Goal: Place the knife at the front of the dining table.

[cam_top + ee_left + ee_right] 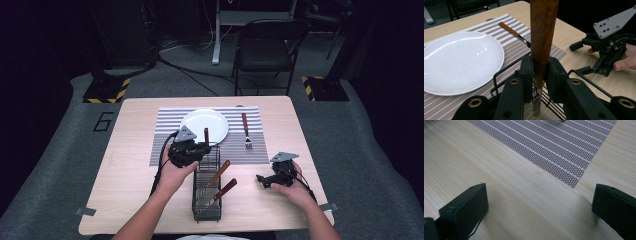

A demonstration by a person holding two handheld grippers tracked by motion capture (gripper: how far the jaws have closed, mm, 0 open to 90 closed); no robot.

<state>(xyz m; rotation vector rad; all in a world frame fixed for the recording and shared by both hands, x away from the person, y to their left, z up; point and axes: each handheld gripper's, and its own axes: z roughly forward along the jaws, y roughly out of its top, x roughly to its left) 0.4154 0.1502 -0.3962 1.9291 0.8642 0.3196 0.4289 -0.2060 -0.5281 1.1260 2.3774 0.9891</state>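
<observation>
Left gripper [538, 75], clamped on an upright wooden-handled utensil [543, 37], possibly a knife, holds it above the wire caddy [206, 190] beside the plate [204, 125]; setting it on the striped mat [235, 147] seems next, while the right gripper [264, 181] rests wide open, empty.

One plate [204, 124], one fork [246, 131], three knives [218, 174].

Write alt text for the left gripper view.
The left gripper is shut on an upright wooden handle, its metal end pointing down into a black wire basket. To the left, a white plate sits on a striped placemat with a fork beyond it. At right, a hand holds the right gripper, open, above the table.
</observation>
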